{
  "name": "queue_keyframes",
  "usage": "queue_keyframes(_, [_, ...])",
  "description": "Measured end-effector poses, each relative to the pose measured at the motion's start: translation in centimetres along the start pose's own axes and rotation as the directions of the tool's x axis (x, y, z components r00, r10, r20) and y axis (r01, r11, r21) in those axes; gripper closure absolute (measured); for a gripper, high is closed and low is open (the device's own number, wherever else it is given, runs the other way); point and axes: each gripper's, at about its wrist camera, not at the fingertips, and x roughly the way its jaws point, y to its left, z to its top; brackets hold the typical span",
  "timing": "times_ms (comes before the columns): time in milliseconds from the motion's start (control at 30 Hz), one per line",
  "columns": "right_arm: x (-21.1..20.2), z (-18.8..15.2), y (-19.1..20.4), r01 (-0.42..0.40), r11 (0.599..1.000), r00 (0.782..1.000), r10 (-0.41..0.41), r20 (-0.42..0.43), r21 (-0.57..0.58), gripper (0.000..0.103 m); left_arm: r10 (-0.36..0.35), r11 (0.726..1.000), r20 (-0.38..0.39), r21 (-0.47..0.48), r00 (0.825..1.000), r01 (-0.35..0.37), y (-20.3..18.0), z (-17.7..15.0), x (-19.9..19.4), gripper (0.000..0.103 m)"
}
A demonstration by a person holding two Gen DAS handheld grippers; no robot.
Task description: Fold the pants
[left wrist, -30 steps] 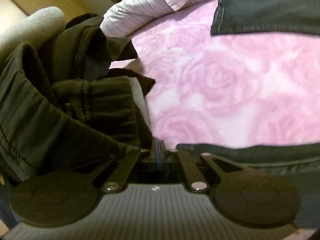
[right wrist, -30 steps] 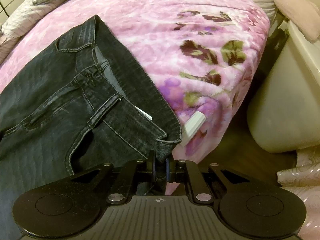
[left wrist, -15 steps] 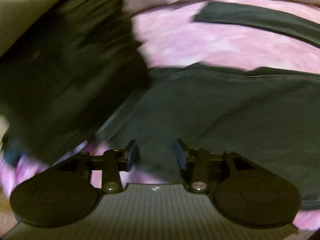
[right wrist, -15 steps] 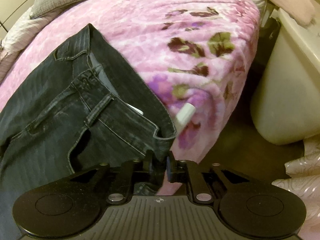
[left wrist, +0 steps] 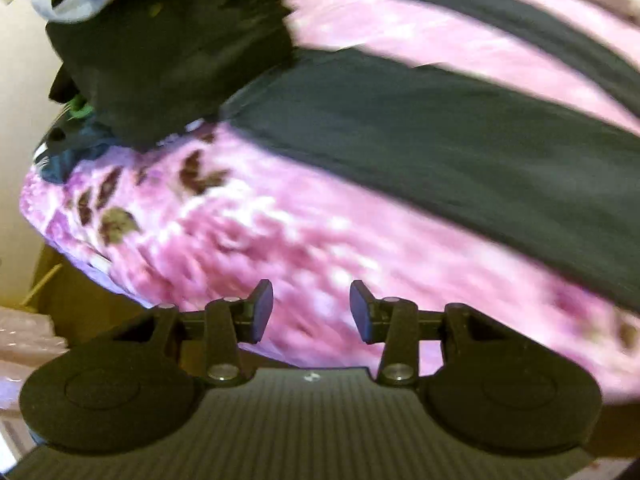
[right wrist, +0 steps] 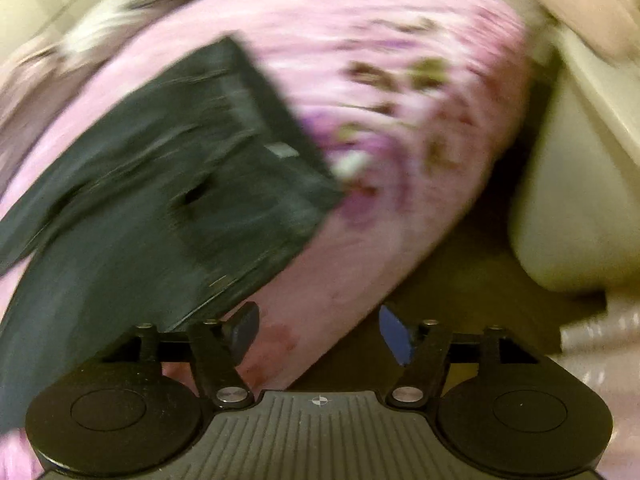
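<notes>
Pink rose-patterned fleece blanket covers the bed we work over, and on it lie the dark charcoal denim jeans, spread flat with the waistband at about two o'clock of the garment in the right wrist view, its corner close to the bed's edge. In the left wrist view the jeans' legs run as a dark band from nine to three o'clock.

We judge the denim fairly heavy, limp yet thick at seams and waistband, not slippery, not fragile; the stiff waistband corner and the hems look like the best holds. Both views are blurred, so the finer stitching we can only guess at.

Our right gripper has just been opening, nothing between its pads, jeans at ten o'clock. Our left gripper is released, empty above bare blanket.

Clear blanket lies past the waistband. A pile of dark olive clothes crowds eleven o'clock; a cream plastic bin stands off the bed at three.
</notes>
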Motion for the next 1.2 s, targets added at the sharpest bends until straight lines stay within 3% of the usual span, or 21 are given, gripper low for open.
queue_keyframes(167, [-8.3, -2.3, 4.4, -0.144, 0.968, 0.988, 0.152, 0.025, -0.207, 0.033, -0.151, 0.988, 0.066, 0.04, 0.986, 0.148, -2.1, -2.4, -10.4, 0.062])
queue_keyframes(367, [-16.8, -5.3, 7.8, -0.221, 0.925, 0.968, 0.246, 0.044, -0.308, 0.028, -0.192, 0.979, 0.157, 0.106, 0.969, 0.176, -1.9, -5.2, -20.9, 0.049])
queue_keyframes(500, [-21.2, -6.9, 8.1, -0.229, 0.91, 0.963, 0.263, 0.056, -0.345, 0.027, -0.195, 0.976, 0.191, 0.131, 0.962, 0.172, -1.2, -7.6, -25.7, 0.047])
queue_keyframes(633, [-24.0, -8.4, 7.8, -0.256, 0.881, 0.957, 0.288, 0.022, -0.399, 0.027, -0.223, 0.971, 0.192, 0.132, 0.956, 0.2, -0.5, -9.6, -28.3, 0.043])
queue_keyframes(833, [-25.6, -10.0, 7.3, -0.247, 0.874, 0.963, 0.268, -0.008, -0.419, 0.027, -0.256, 0.959, 0.191, 0.17, 0.948, 0.225, -0.6, -11.5, -31.0, 0.043])
queue_keyframes(1200, [-26.6, -10.3, 8.2, -0.256, 0.871, 0.961, 0.278, -0.009, -0.419, 0.027, -0.288, 0.941, 0.194, 0.237, 0.938, 0.24, -1.9, -11.4, -31.9, 0.043])
